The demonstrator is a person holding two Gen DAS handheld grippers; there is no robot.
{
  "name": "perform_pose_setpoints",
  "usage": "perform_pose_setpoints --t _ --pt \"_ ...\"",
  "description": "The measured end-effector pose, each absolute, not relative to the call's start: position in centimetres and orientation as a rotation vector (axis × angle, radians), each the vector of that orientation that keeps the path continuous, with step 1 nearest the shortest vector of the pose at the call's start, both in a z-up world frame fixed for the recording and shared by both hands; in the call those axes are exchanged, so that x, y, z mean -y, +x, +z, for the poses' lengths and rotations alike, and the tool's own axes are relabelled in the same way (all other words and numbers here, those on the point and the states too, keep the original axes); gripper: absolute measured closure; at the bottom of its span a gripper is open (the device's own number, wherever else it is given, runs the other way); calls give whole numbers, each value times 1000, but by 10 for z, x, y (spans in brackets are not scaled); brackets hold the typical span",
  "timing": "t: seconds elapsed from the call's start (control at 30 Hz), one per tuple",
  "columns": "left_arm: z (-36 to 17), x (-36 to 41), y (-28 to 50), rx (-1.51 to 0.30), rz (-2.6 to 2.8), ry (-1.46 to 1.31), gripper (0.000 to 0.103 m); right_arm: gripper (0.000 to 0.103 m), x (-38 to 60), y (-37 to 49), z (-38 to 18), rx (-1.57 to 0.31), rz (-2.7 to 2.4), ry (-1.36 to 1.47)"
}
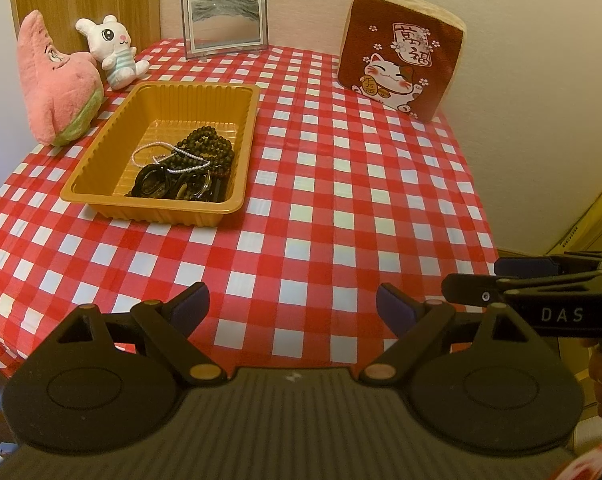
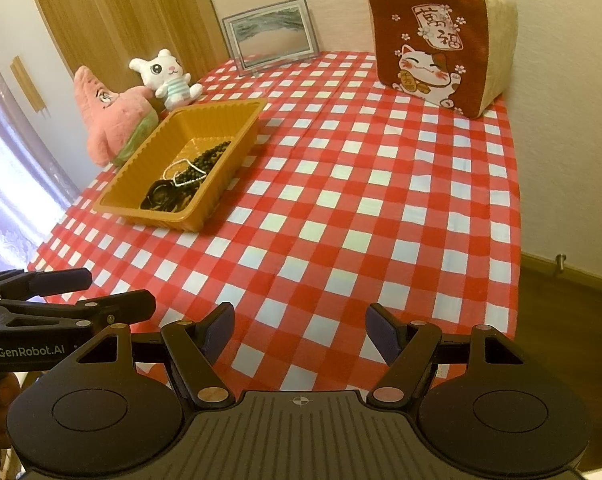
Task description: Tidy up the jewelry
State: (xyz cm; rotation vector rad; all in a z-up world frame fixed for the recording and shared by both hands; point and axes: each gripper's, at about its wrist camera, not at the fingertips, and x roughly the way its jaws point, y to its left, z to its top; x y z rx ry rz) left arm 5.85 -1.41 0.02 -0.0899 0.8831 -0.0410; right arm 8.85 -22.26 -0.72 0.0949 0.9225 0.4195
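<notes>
My left gripper point(image 1: 292, 307) hangs at the bottom of the left wrist frame with its fingers spread wide apart and nothing between them, above the near edge of the tabletop point(image 1: 341, 208) in its red-and-white check cloth. My right gripper point(image 2: 300, 332) sits the same way at the bottom of the right wrist frame, fingers apart and holding nothing.

The jewelry lies in an orange tray point(image 1: 101, 176) in the left half of the left wrist frame. A dark bead necklace point(image 1: 211, 146) is heaped toward the tray's right wall, a thin pale bead chain point(image 1: 169, 158) loops across it, and black ring-shaped pieces point(image 1: 153, 182) sit at the near end, all touching in one pile.

In the upper left, just beside the tray, stand a pink starfish plush point(image 1: 53, 80) and a white bunny plush point(image 1: 115, 50). A framed picture point(image 1: 224, 20) leans at the wall in the upper middle, and a lucky-cat cushion point(image 1: 397, 56) stands in the upper right, well apart from the tray.
</notes>
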Motion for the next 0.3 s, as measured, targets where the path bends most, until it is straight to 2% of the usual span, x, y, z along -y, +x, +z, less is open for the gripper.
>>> perform_pose_setpoints --t 0.3 --pt "-1 17 61 -889 -37 -91 13 31 222 87 -7 -925 419 95"
